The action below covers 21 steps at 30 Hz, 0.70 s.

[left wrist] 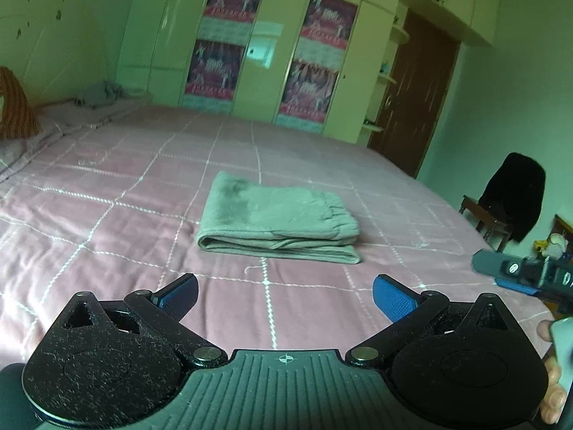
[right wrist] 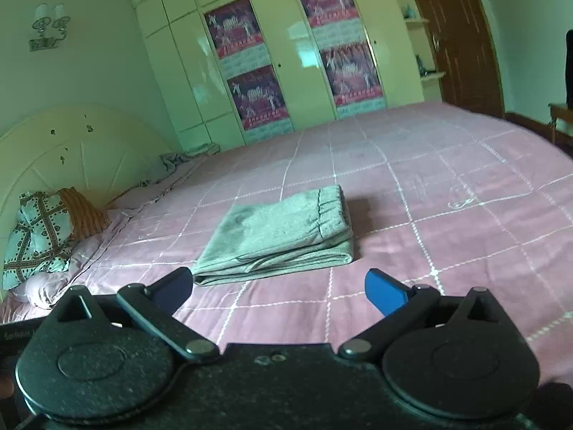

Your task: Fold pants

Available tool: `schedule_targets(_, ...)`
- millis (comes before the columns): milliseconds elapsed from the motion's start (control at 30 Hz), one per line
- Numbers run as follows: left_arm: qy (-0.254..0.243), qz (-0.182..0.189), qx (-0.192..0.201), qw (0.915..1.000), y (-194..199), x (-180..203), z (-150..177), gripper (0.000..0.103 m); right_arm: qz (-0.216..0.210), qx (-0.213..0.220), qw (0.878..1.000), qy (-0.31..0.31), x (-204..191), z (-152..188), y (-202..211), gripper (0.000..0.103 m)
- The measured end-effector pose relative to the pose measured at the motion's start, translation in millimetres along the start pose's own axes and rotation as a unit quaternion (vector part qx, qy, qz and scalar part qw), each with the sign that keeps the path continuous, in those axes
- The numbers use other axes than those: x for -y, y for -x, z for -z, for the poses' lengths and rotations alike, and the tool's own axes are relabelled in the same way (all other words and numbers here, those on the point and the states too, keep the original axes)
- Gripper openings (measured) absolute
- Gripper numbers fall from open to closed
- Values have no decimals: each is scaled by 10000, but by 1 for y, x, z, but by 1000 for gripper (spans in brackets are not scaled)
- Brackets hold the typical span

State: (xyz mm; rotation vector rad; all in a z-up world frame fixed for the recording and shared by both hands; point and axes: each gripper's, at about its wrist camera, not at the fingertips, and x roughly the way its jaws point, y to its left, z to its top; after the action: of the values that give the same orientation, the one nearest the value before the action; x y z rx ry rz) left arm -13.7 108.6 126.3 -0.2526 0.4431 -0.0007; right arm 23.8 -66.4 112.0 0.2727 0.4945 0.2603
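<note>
Grey-green pants point(left wrist: 275, 220) lie folded into a flat rectangular stack on the pink checked bedspread point(left wrist: 125, 193), waistband to the right. The right wrist view shows the same folded pants point(right wrist: 283, 233) on the bedspread point(right wrist: 447, 215). My left gripper point(left wrist: 284, 295) hovers above the bed in front of the stack, open, with nothing between its blue pads. My right gripper point(right wrist: 277, 288) is also open and empty, held back from the stack's near edge. In the left wrist view, the right gripper point(left wrist: 519, 276) appears at the far right edge with a hand point(left wrist: 551, 376) below it.
A wardrobe point(left wrist: 272, 43) with posters stands beyond the bed, with a brown door point(left wrist: 415, 93) to its right. A chair draped with dark clothing point(left wrist: 515, 197) stands by the bed's right side. Pillows point(right wrist: 46, 240) and a crumpled grey cloth point(right wrist: 186, 159) lie by the headboard point(right wrist: 71, 150).
</note>
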Motion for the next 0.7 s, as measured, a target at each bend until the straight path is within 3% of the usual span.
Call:
schedule_targets(367, -397, -172, 402, 9983, 81, 18, 2, 103, 265, 246, 9976, 591, -36, 27, 60, 103)
schedule_targets(500, -439, -225, 473, 9977, 89, 15, 5, 103, 326, 537, 9967, 507, -40, 21, 68, 103)
schedule_targets(700, -361, -226, 564, 9975, 94, 8, 4, 103, 380, 625, 9952, 655, -49, 26, 65, 103)
